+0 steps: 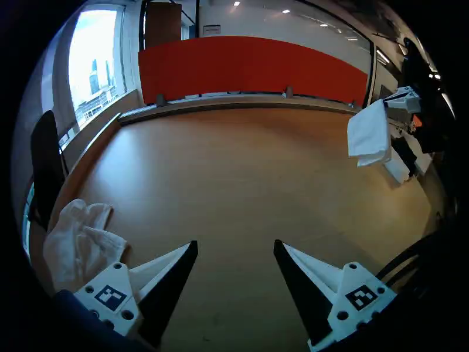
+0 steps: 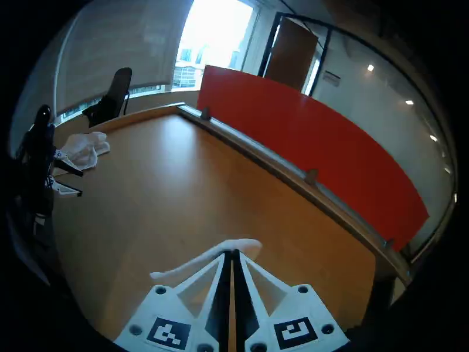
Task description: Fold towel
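- Gaping wide over bare wood at the near edge: left gripper, nothing between its two fingers.
- Clamped all but shut on a white towel: right gripper, with cloth bulging past the tips and trailing off to one side.
- Seen from the left gripper view: the same towel hanging in a loose fold from the right gripper, lifted off the wood at the right side.
- Spread beneath both: wooden table, orange-brown, smooth and faintly glossy.
- Heaped near the table's left edge, just beside the left gripper: crumpled towel, also white.
- Beyond that edge, against the light: black chair.
- Standing along the table's far edge: red partition, low and long, on small feet.
- Farther back: bright window with tall buildings outside, wooden door, a pale glass wall, and ceiling lights.
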Tool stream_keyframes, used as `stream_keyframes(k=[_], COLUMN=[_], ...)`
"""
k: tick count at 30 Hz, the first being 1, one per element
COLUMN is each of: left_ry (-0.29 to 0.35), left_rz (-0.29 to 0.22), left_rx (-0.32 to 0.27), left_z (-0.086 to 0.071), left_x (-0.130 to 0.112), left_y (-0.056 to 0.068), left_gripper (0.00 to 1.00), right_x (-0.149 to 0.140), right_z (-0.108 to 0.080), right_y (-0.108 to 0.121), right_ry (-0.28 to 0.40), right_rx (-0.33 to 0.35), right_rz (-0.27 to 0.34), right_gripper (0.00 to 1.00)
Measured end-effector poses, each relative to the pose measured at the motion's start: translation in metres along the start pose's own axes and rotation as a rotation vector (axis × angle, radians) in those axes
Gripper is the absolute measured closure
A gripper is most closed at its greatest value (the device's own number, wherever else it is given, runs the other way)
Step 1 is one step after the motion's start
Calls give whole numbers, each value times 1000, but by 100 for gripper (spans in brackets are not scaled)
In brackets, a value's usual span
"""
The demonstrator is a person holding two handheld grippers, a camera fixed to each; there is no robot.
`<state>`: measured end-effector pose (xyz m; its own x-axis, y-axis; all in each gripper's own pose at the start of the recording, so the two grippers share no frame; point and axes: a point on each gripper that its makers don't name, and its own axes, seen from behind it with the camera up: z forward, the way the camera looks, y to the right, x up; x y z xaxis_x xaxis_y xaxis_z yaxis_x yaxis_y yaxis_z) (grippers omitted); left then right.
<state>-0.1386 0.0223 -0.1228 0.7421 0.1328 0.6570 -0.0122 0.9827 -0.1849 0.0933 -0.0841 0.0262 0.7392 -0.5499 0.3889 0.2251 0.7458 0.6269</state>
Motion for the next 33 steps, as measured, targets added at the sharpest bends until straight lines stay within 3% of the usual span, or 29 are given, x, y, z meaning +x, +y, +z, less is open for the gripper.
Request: stream_keyframes(k=[16, 33], left_ry=[-21, -38], left_rz=[20, 39], left_rx=[8, 16], left_z=[0, -1], left_x=[-1, -2], left_y=[5, 15], left_gripper=[3, 3], right_x=[-36, -83], right_z=[-20, -37], right_y=[85, 153], right_ry=[-56, -129], right_rx=[-126, -227], right_rz=[66, 122], right_gripper=[98, 98])
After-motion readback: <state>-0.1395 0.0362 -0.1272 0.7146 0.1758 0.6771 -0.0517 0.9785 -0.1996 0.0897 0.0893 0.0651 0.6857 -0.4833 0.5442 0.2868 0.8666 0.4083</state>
